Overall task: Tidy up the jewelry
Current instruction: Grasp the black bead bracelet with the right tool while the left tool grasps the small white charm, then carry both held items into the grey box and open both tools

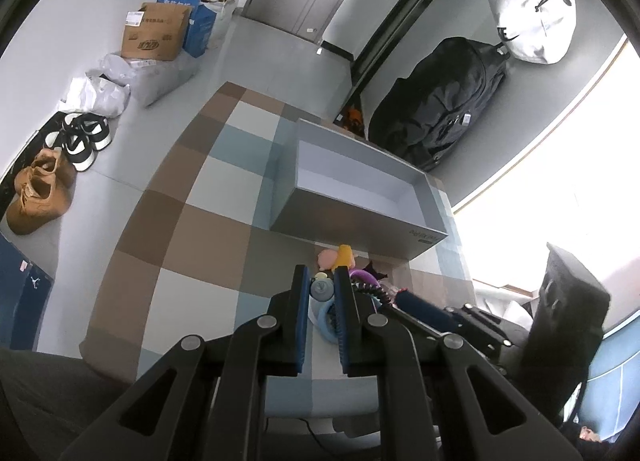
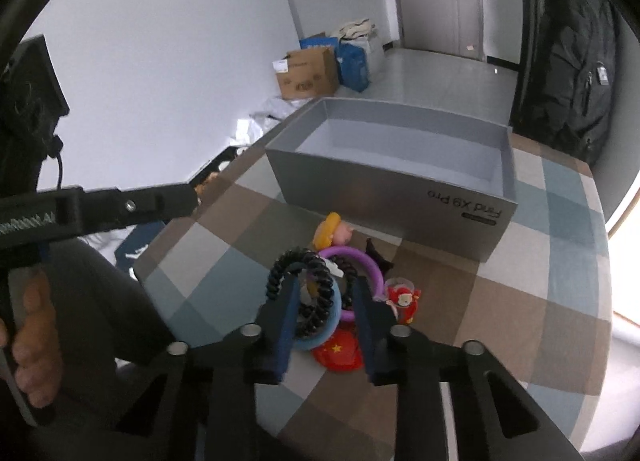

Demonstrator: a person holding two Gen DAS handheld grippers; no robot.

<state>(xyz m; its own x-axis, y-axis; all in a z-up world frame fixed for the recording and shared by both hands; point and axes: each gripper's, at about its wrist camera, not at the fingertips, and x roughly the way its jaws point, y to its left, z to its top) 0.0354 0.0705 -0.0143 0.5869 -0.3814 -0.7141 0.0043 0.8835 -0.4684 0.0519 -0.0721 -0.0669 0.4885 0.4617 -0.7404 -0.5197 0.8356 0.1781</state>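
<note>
Right gripper [image 2: 326,293] fingers apart around black coil tie [image 2: 310,293]; risk: purple ring [image 2: 366,261] at 1 o'clock snags; left gripper [image 1: 322,285] apart.

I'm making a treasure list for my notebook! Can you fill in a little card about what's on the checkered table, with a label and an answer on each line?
Surface: checkered tablecloth
Box: grey open box, nothing seen inside
Pile location: in front of the box
Pile items: black spiral hair tie, purple ring, blue ring, red charm, yellow and pink figure, red flag piece
Right hand-held gripper: open, fingers on either side of the black spiral hair tie and blue ring
Left hand-held gripper: open, over the pile
</note>
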